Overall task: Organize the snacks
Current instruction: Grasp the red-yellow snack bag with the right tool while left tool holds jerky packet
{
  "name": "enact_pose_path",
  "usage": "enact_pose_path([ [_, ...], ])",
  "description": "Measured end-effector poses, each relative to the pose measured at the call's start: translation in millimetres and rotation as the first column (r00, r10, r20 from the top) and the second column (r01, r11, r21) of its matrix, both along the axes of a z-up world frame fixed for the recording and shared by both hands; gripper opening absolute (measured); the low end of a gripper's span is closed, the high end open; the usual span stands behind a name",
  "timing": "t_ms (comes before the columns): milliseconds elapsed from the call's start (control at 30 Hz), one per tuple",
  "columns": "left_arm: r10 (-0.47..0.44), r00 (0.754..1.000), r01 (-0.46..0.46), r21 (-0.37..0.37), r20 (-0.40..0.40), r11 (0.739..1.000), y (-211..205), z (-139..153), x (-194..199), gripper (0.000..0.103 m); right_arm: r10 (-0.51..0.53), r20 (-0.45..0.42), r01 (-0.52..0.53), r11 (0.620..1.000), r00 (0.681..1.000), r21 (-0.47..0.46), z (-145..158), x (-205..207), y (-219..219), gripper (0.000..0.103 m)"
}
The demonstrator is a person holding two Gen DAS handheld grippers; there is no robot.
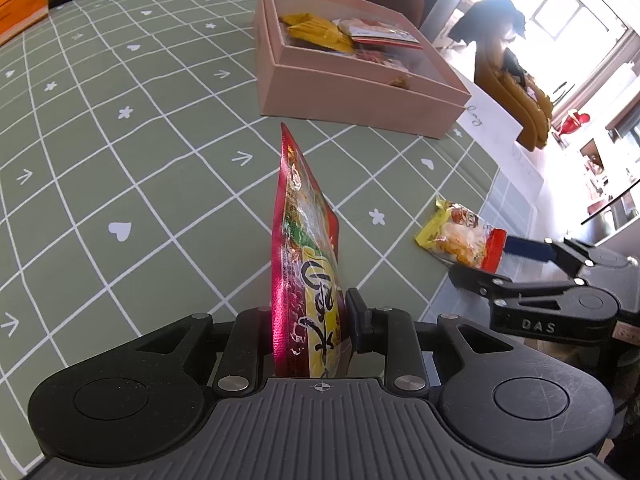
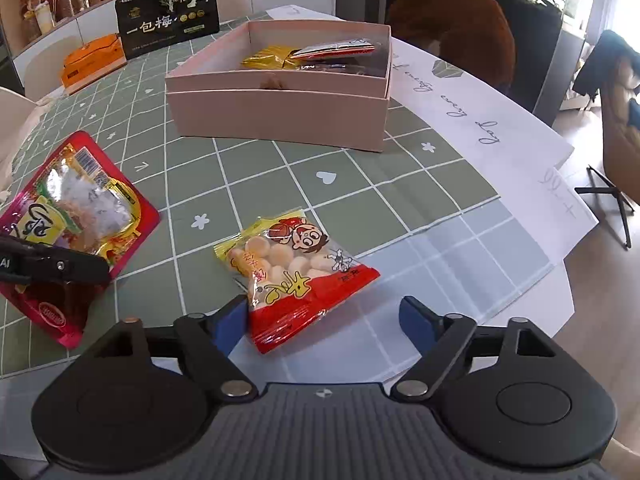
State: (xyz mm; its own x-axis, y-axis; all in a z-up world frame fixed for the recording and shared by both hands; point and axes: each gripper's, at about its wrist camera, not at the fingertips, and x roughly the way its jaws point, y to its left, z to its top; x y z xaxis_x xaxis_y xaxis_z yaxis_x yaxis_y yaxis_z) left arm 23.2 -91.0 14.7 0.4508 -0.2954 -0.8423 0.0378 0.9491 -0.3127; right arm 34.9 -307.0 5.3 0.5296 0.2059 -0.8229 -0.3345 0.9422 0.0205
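Left wrist view
- Left gripper (image 1: pixel 310 320): closed on the red snack pouch (image 1: pixel 304 248), which stands on edge between the fingers, long axis pointing straight ahead.
- Pink box (image 1: pixel 360 96): dead ahead beyond the pouch tip and somewhat to the right, open top, several packets already inside.
- Green grid tablecloth (image 1: pixel 120 140): bare squares between pouch and box wall.
- Right gripper (image 1: pixel 532 256): off to the right, its blue fingers flanking the yellow-red biscuit bag (image 1: pixel 460 240).

Right wrist view
- Right gripper (image 2: pixel 324 320): fingers spread wide, nothing clamped; the bag's red end lies between them.
- Yellow-red biscuit bag (image 2: pixel 292 272): flat on the cloth, long axis running away and leftward, nearer the left finger.
- Pink box (image 2: pixel 276 116): directly ahead, well apart from the bag.
- Red snack pouch (image 2: pixel 76 220): at left in the other gripper.
- Judgement: the left load looks closer to delivery; box lies forward for both.
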Motion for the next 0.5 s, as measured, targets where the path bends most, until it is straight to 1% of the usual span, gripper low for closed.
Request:
enact_pose_path([
  [133, -0.002, 1.000, 0.002, -0.001, 0.001, 1.000, 1.2, 0.0, -0.6, 0.028, 0.037, 0.022, -0.037, 0.999, 0.999, -0.019, -0.5, 9.2, 9.1, 0.087],
  [200, -0.002, 1.000, 0.002, 0.001, 0.002, 1.000, 0.8, 0.0, -0.7, 0.028, 0.056, 0.025, -0.056, 0.998, 0.998, -0.003, -2.1, 15.9, 12.4, 0.089],
  [233, -0.002, 1.000, 0.002, 0.001, 0.002, 1.000, 0.7, 0.1, -0.8, 0.028, 0.057, 0.020, -0.057, 0.998, 0.998, 0.010, -3.4, 20.6, 12.7, 0.092],
  [300, -0.001, 1.000, 0.001, -0.001, 0.002, 1.000, 1.1, 0.1, -1.4, 0.028, 0.047, 0.020, -0.047, 0.999, 0.999, 0.017, -4.7, 27.0, 14.5, 0.092],
  [333, -0.001, 1.000, 0.001, -0.003, 0.002, 1.000, 1.5, 0.0, -1.6, 0.028, 0.044, 0.015, -0.044, 0.999, 0.999, 0.016, -4.3, 28.9, 16.3, 0.089],
  [367, 0.000, 1.000, 0.000, -0.005, 0.003, 1.000, 2.1, 0.0, -1.8, 0.028, 0.044, 0.011, -0.044, 0.999, 0.999, 0.016, -2.9, 29.0, 18.3, 0.081],
  [400, 0.002, 1.000, -0.002, -0.008, 0.003, 1.000, 2.6, -0.1, -1.8, 0.028, 0.052, 0.014, -0.052, 0.999, 0.999, 0.014, -1.7, 27.2, 20.6, 0.077],
  [467, 0.003, 1.000, -0.003, -0.010, 0.002, 1.000, 3.2, -0.1, -1.4, 0.028, 0.081, 0.017, -0.081, 0.997, 0.997, 0.004, 1.8, 19.9, 26.5, 0.058],
  [500, 0.003, 1.000, -0.003, -0.011, 0.001, 1.000, 3.3, 0.0, -1.3, 0.028, 0.091, 0.008, -0.091, 0.996, 0.996, 0.003, 4.2, 16.4, 29.0, 0.057],
])
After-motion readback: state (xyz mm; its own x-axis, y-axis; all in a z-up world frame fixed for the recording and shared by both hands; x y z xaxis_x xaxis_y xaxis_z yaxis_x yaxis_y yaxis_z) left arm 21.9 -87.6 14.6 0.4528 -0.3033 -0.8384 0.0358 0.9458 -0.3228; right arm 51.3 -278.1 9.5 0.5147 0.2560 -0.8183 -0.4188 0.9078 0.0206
